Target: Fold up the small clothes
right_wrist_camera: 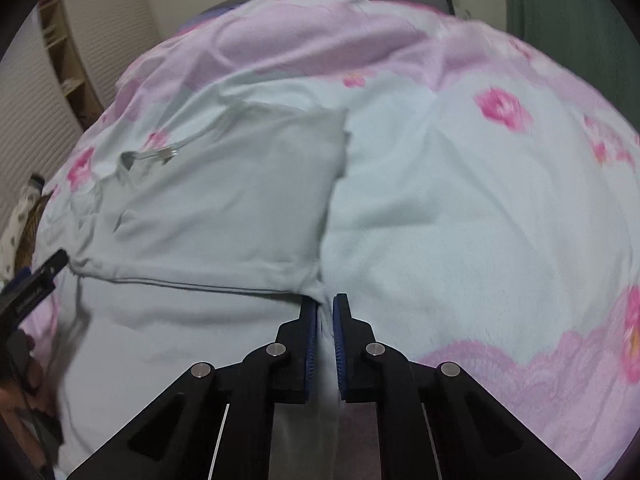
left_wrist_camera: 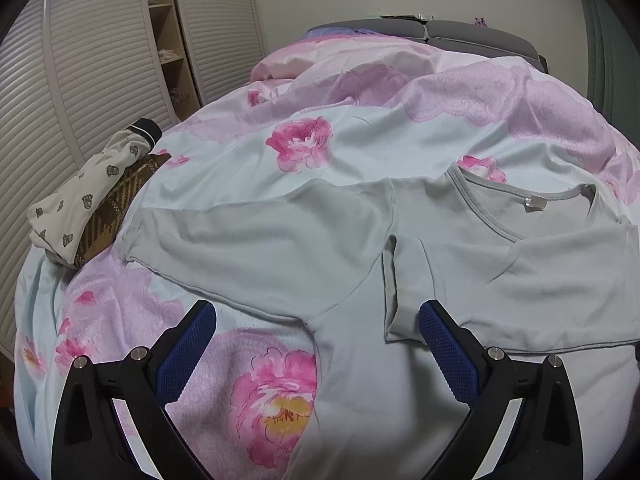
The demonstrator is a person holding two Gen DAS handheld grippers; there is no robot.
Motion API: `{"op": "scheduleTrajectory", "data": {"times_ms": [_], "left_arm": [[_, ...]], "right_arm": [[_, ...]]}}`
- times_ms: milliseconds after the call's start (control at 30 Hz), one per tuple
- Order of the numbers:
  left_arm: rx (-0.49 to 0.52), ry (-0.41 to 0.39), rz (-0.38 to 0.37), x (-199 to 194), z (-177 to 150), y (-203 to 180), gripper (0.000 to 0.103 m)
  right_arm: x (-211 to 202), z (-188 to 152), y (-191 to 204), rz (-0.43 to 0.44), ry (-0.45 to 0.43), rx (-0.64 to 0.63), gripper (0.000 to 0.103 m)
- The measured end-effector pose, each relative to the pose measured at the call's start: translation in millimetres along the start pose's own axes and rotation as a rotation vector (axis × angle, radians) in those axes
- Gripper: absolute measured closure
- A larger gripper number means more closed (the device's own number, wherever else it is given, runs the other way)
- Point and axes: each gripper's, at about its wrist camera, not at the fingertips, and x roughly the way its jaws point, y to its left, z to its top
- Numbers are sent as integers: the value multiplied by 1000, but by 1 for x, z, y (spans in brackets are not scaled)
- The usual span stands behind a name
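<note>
A pale grey T-shirt lies flat on the floral bedspread, its neckline and label at the right and one sleeve folded over the body. My left gripper hovers open just above the shirt's near edge, and grey fabric runs down between its blue pads. In the right wrist view the T-shirt spreads to the left. My right gripper is shut on the shirt's near corner, fabric pinched between its pads. The left gripper's finger shows at the left edge there.
A stack of folded clothes, cream print over brown plaid, rests at the bed's left edge. Slatted wardrobe doors and open shelves stand beyond it. A grey headboard is at the far end. A green curtain hangs on the right.
</note>
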Motion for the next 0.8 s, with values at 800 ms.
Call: {"op": "scheduleTrajectory", "data": {"times_ms": [800], "left_arm": [[-150,-53,70,-48,-13,182,0]], "right_arm": [[-75,-9,188,140,-171,-318,67]]}}
